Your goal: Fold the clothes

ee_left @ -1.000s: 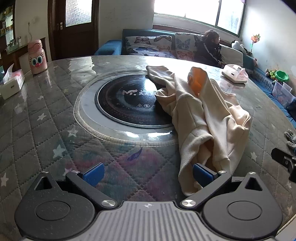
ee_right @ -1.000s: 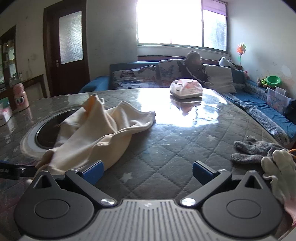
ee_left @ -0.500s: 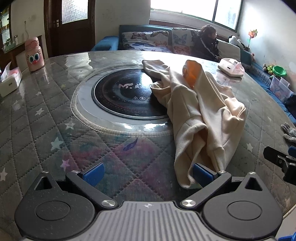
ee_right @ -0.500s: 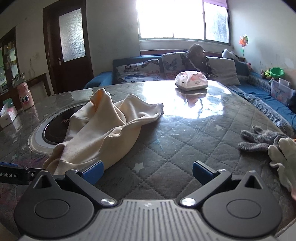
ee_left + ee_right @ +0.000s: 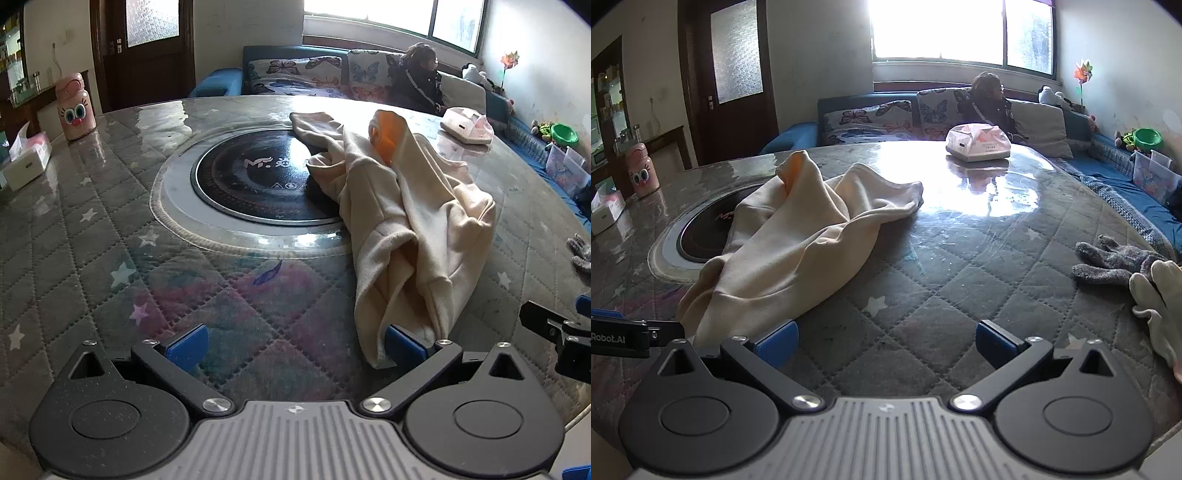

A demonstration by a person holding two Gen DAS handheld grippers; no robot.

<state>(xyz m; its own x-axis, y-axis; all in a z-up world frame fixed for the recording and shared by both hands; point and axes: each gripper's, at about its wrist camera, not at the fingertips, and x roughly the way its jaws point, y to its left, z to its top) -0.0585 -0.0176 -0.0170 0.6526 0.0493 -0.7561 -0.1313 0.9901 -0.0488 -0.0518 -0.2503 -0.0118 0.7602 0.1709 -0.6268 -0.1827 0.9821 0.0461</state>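
A cream garment [image 5: 410, 221] with an orange lining lies crumpled on the round quilted table [image 5: 92, 236], partly over the black cooktop disc [image 5: 255, 177]. Its near hem lies by the right finger of my left gripper [image 5: 295, 345], which stands open with nothing between its blue pads. From the right wrist the same garment [image 5: 798, 236] lies to the left. My right gripper [image 5: 886, 341] is open over bare table, its left pad next to the hem. The left gripper's tip [image 5: 624, 338] shows at the left edge there.
A pink cartoon bottle [image 5: 75, 107] and a tissue box [image 5: 27, 160] stand at the far left. A pink tissue pack [image 5: 979, 143] sits at the back. Grey gloves [image 5: 1115, 258] and a white glove [image 5: 1161, 306] lie at the right edge. A person sits on the sofa [image 5: 990, 103].
Both grippers have drawn back and risen a little, so the garment looks slightly farther off. The garment itself has not moved. Both stay open.
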